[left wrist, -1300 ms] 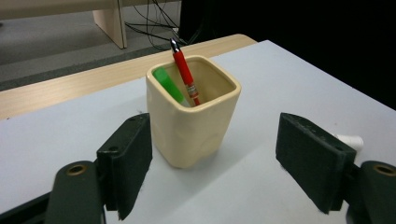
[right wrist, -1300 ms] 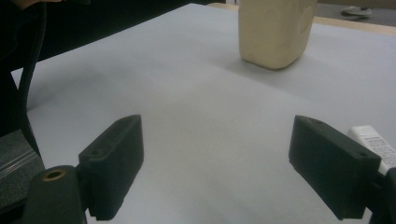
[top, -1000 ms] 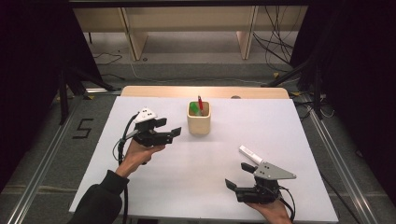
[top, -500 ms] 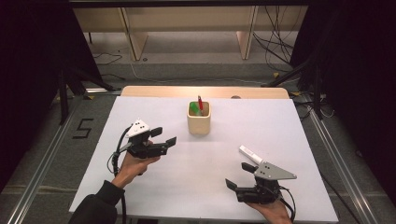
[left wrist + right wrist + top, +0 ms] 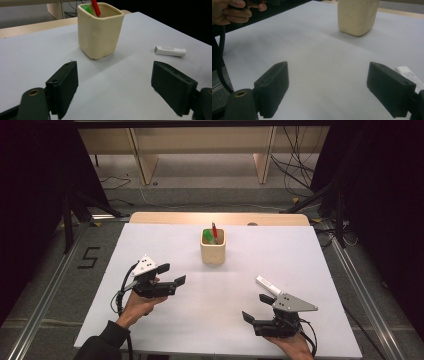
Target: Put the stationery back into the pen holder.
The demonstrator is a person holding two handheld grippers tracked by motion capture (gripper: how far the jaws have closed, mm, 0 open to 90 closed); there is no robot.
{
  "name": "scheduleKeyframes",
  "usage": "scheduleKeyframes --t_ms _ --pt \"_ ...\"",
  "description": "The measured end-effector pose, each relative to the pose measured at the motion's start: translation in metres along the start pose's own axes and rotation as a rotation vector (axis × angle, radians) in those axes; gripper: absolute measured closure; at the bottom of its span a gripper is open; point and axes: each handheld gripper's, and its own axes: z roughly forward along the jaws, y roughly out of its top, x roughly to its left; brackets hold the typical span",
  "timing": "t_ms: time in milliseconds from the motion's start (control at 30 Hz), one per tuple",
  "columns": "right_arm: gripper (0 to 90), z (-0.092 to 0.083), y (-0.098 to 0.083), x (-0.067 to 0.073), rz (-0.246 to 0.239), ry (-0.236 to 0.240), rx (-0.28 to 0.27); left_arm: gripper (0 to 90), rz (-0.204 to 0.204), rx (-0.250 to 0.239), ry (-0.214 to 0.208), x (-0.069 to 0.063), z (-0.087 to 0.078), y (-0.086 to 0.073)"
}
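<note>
White marker [image 5: 265,284] lies near the tabletop's right edge, untouched; left gripper [image 5: 173,280] has pulled back from the cup [image 5: 213,248], jaws just widened, empty; right gripper [image 5: 251,318] gapes beside it.

White table [image 5: 310,270], grey floor [image 5: 200,175] w/ cables [image 5: 295,170], wooden shelf legs [image 5: 145,162], dark surrounds

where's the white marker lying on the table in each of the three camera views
High view: white marker lies right of centre, just above the right gripper.
Left gripper view: at the right, beyond the right-hand jaw.
Right gripper view: at the right edge, partly behind the right-hand jaw.
Shared landmark: the cream cup.
</note>
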Motion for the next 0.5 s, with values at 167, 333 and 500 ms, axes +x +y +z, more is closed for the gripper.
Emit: scheduleKeyframes --t_ms 167,333,500 --pt "18.5 -0.001 0.001 -0.002 -0.002 -0.008 0.007 18.8 0.026 0.002 0.001 -0.003 -0.006 -0.007" --pt "18.5 -0.004 0.003 -0.005 0.000 -0.024 0.010 18.9 0.023 -0.024 0.000 -0.004 -0.015 -0.011" --pt "18.3 -0.007 0.005 -0.013 -0.009 -0.054 0.016 19.1 0.028 0.006 0.006 -0.003 -0.020 -0.021"
